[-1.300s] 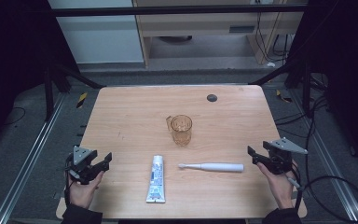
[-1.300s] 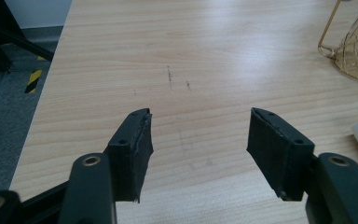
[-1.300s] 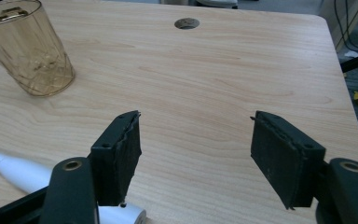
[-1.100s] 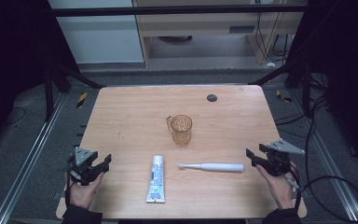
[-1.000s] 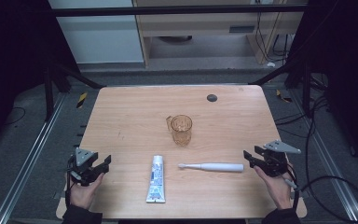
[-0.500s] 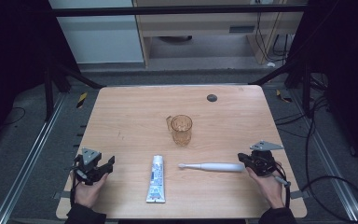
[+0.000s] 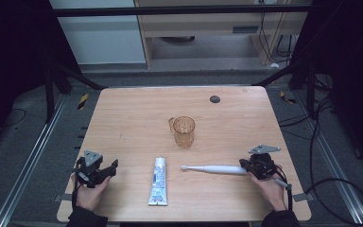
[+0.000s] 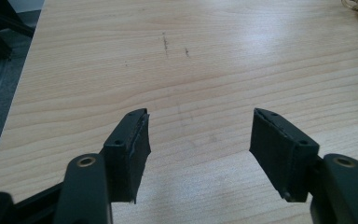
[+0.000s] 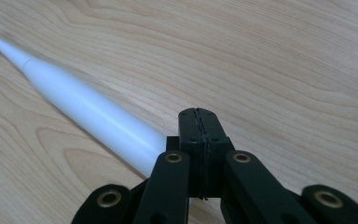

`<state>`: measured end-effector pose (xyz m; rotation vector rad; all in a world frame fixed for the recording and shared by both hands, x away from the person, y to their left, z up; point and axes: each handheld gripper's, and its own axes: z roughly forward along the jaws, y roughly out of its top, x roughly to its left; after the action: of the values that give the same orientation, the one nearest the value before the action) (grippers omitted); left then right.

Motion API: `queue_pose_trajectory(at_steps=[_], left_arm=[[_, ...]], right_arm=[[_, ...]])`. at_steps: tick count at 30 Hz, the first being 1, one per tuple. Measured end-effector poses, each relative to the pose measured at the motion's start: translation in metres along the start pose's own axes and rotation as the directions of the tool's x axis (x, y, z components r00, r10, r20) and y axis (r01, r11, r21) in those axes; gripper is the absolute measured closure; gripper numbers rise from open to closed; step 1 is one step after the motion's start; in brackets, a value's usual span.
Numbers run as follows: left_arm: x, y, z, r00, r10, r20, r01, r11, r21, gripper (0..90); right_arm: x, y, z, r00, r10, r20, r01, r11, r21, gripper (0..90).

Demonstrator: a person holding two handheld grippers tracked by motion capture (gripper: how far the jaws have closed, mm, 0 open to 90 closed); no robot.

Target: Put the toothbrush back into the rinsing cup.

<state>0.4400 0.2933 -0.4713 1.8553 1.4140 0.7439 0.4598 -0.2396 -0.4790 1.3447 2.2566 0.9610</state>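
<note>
Right gripper view: toothbrush (image 9: 93,114) lies beside closed right hand-held gripper (image 9: 199,122).

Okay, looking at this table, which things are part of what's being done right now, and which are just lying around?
In use:
- right gripper, jaws shut, tips beside the toothbrush's handle end
- white electric toothbrush, lying flat on the table

Lying about:
- toothpaste tube
- amber glass mug
- small dark disc near the far edge
- left gripper, open over bare wood

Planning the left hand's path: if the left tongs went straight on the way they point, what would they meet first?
Probably nothing: bare table lies ahead of the open left tongs; the amber cup sits off to one side.
</note>
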Motion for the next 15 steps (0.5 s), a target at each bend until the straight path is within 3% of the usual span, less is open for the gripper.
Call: queue_pose_trajectory(at_steps=[15], left_arm=[[-0.0017, -0.0002, 0.0003, 0.9996, 0.019, 0.021, -0.019, 0.9998, -0.011, 32.3]], right_arm=[[0.0059, -0.01, -0.01, 0.9996, -0.007, -0.028, 0.007, 1.0, 0.009, 88.2]])
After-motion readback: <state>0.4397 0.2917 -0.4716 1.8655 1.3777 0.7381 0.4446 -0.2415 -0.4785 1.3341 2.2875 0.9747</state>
